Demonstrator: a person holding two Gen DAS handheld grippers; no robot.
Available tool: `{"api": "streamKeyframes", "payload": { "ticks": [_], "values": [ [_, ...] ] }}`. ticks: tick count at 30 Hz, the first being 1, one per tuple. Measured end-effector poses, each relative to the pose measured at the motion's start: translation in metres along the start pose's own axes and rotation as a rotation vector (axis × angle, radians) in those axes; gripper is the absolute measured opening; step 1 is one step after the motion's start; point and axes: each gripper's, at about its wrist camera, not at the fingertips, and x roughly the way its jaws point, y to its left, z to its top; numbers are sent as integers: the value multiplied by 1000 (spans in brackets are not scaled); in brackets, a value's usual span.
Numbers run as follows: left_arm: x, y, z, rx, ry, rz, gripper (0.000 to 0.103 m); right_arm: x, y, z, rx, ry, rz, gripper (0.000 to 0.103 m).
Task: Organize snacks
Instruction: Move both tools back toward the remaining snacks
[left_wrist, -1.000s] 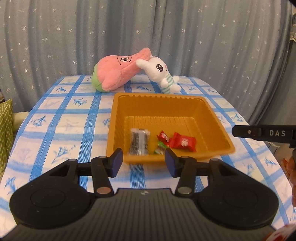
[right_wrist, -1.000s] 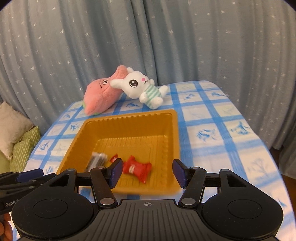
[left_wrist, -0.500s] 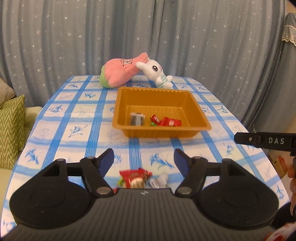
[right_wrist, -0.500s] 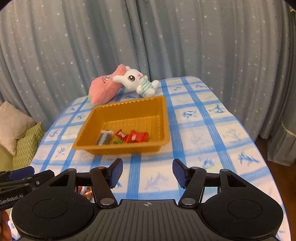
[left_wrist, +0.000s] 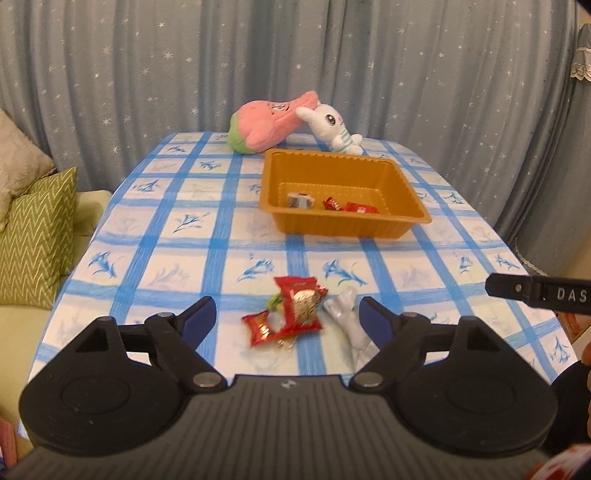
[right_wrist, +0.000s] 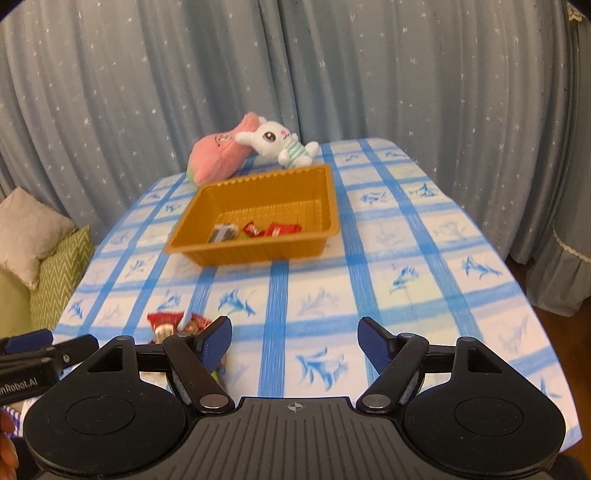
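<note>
Loosely heaped, red snack packets (left_wrist: 291, 314) and a clear wrapper (left_wrist: 347, 314) lie on the counter (left_wrist: 184, 258) between the opening left tongs (left_wrist: 286, 317), untouched. Beyond, an orange tray (left_wrist: 343, 225) holds more snacks (right_wrist: 271, 229). Right tongs (right_wrist: 293, 338) are opening, empty.

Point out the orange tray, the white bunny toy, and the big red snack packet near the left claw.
Tray (left_wrist: 343, 225): left wrist view, front wall.
Bunny (left_wrist: 331, 121): left wrist view, face.
Red packet (left_wrist: 295, 286): left wrist view, upper part of the wrapper.
</note>
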Motion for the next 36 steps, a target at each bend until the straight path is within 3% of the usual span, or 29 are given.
{"api": "streamKeyframes", "payload": {
  "ticks": [20,36],
  "values": [
    [5,18,-23,-3,46,34,85,8,21,-24,-39,45,23,76],
    [33,29,-29,30,98,39,85,45,34,-45,-94,95,73,76]
  ]
}}
